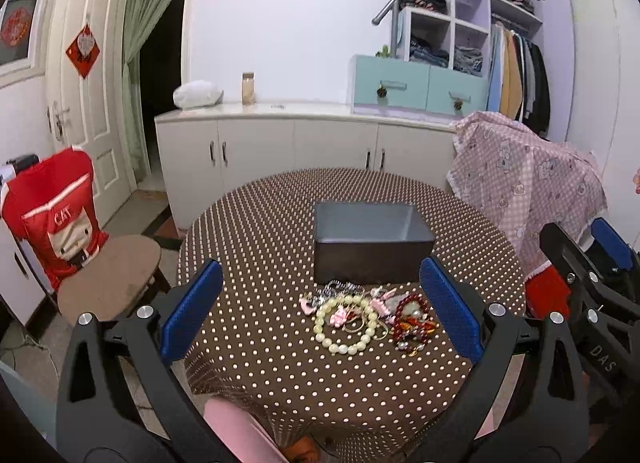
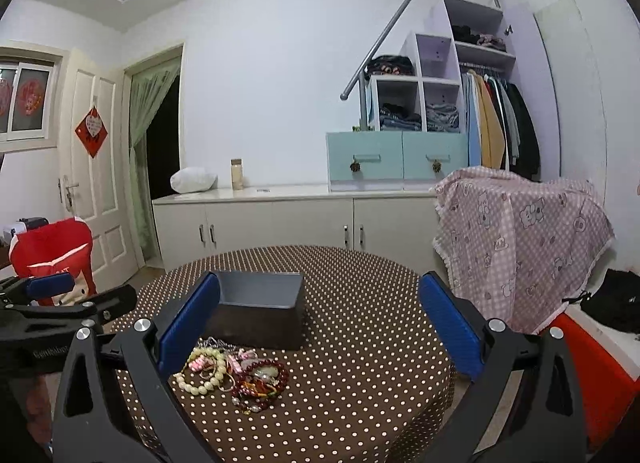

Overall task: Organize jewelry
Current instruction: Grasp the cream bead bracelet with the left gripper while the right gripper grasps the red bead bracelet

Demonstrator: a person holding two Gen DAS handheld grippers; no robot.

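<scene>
A heap of jewelry lies on the brown polka-dot table (image 1: 260, 231): a cream pearl bracelet (image 1: 346, 323), a dark red bead bracelet (image 1: 414, 319), pink clips and a silver chain. Just behind it stands an open dark grey box (image 1: 372, 241), nothing visible inside. My left gripper (image 1: 320, 303) hovers open above the near table edge, its blue pads either side of the heap. In the right wrist view my right gripper (image 2: 320, 319) is open too, with the box (image 2: 260, 311) and the heap (image 2: 236, 375) at its left finger. Neither holds anything.
A chair with a red cover (image 1: 56, 215) stands left of the table, a pink checked cloth (image 1: 528, 179) over something on the right. White cabinets (image 1: 296, 143) run behind. A pink sleeve (image 1: 240, 431) shows at the near edge. A red item (image 2: 592, 375) sits right.
</scene>
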